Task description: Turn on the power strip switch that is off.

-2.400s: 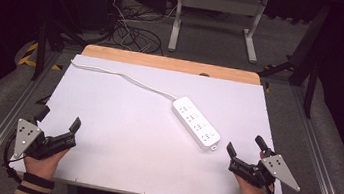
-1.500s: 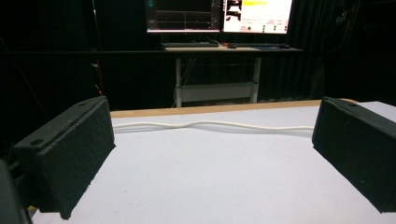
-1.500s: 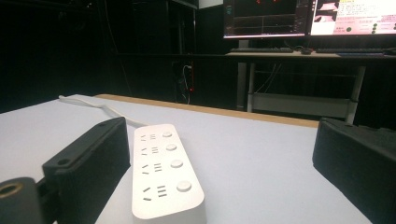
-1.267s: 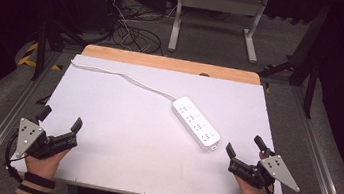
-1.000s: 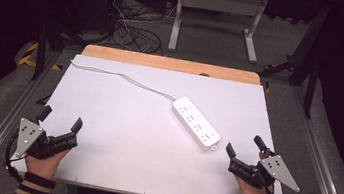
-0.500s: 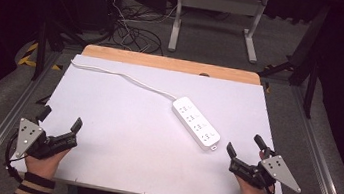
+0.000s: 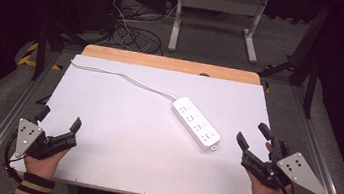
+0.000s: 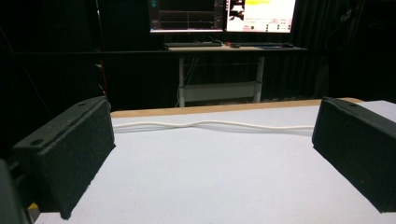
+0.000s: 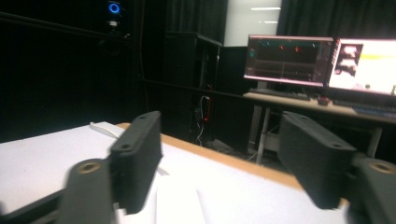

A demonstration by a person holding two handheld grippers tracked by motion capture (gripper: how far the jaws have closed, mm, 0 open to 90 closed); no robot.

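Your right gripper (image 7: 254, 134) is the nearer one: the power strip (image 7: 196, 123) lies on the desk (image 7: 119, 140) just ahead and to its left, long axis diagonal, near end toward you. Its fingers have just been closing, nothing between them (still apart). Your left gripper (image 7: 58, 120), fingers wide and empty, sits well apart. No containers here.
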